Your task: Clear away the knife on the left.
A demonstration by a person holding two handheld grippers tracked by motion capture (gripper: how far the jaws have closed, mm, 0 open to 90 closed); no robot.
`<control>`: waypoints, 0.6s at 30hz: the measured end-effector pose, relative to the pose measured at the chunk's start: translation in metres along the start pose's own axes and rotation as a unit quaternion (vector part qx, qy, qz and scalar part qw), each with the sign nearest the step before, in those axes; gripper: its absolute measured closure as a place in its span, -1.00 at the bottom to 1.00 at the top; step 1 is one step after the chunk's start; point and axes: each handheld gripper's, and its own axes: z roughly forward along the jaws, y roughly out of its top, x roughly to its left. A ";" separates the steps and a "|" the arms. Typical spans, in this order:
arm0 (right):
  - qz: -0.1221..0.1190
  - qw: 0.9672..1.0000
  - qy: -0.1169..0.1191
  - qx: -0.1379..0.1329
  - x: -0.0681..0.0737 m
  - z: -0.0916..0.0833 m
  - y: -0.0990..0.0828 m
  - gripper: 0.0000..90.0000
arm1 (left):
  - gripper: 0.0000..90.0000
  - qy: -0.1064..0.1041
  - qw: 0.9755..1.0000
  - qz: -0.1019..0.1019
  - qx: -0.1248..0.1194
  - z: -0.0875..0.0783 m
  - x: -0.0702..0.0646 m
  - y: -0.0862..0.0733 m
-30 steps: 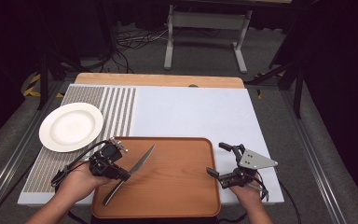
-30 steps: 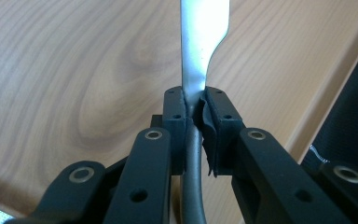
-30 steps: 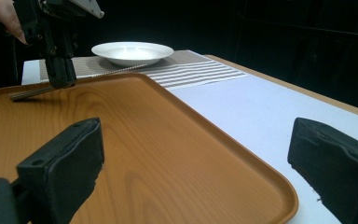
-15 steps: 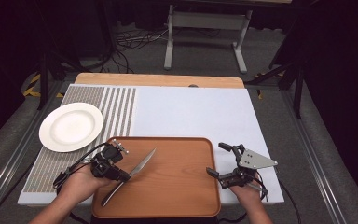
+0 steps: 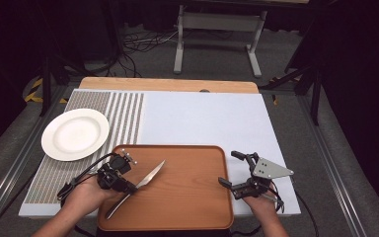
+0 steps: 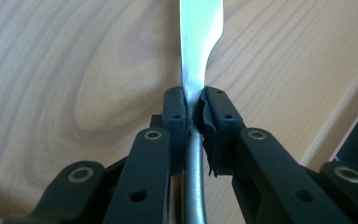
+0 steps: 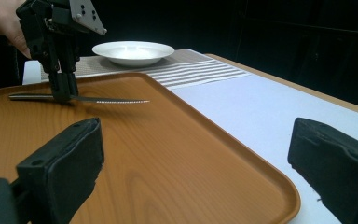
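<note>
A steel table knife (image 5: 143,182) hangs a little above the left part of the brown wooden tray (image 5: 192,197), blade toward the far right. My left gripper (image 5: 128,186) is shut on it where handle meets blade; in the left gripper view both pads press the knife (image 6: 198,70) at my left gripper (image 6: 193,109). The right gripper view shows the same knife (image 7: 107,100) level, just above the tray (image 7: 168,154), under the left gripper (image 7: 65,95). My right gripper (image 5: 232,170) stands open at the tray's right edge, its jaws wide apart in the right gripper view (image 7: 196,163) with nothing between them.
A white plate (image 5: 75,133) sits on the striped part of the mat (image 5: 123,118) at the left, beyond the tray. The white mat (image 5: 202,118) stretches behind the tray. A metal stand (image 5: 217,29) and cables lie on the floor past the table.
The left gripper with the knife has drifted slightly, the blade tip a bit lower and nearer. The right gripper has not moved.
</note>
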 end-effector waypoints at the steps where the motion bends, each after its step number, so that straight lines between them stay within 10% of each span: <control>1: 0.000 1.000 0.000 0.000 0.000 0.000 0.000 -0.90 | 0.78 0.001 1.000 0.000 0.001 0.001 0.000 0.000; 13: 0.000 1.000 0.001 -0.001 0.000 0.000 0.000 -0.90 | 0.72 0.011 1.000 0.008 -0.004 0.002 0.001 0.000; 18: 0.000 1.000 0.001 0.000 0.000 0.000 0.000 -0.90 | 0.17 0.012 1.000 0.015 -0.011 0.001 0.002 0.001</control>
